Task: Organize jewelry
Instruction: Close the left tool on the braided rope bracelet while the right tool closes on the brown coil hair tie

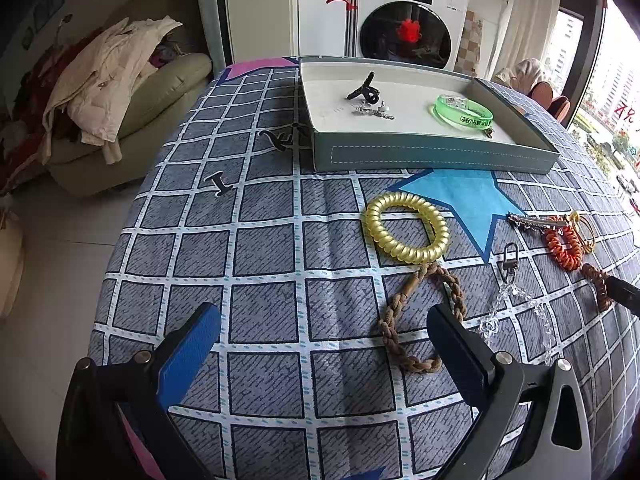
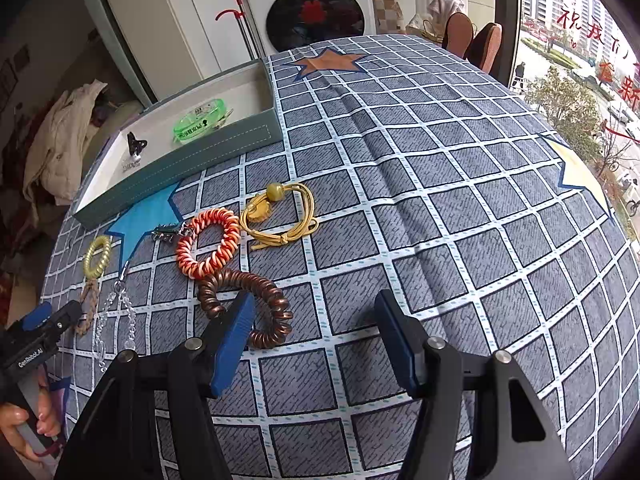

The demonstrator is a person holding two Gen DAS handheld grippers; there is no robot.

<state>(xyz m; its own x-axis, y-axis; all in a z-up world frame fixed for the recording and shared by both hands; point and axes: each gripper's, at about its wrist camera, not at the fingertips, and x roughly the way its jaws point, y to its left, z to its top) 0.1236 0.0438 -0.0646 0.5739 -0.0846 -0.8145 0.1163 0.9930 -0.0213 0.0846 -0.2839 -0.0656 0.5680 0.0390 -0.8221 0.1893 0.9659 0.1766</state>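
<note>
Checked cloth covers the counter (image 2: 400, 160), where the right tool (image 2: 314, 334) stands open beside the copper coil bracelet (image 2: 256, 304), seemingly to grip it for the tray (image 2: 224, 140), while the left tool (image 1: 324, 344) waits open and empty.

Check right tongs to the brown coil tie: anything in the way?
Nothing visible. The right tongs stand open with the brown coil tie right at the left finger, which covers part of it. The orange coil tie lies just beyond, apparently touching the brown one, not between.
</note>
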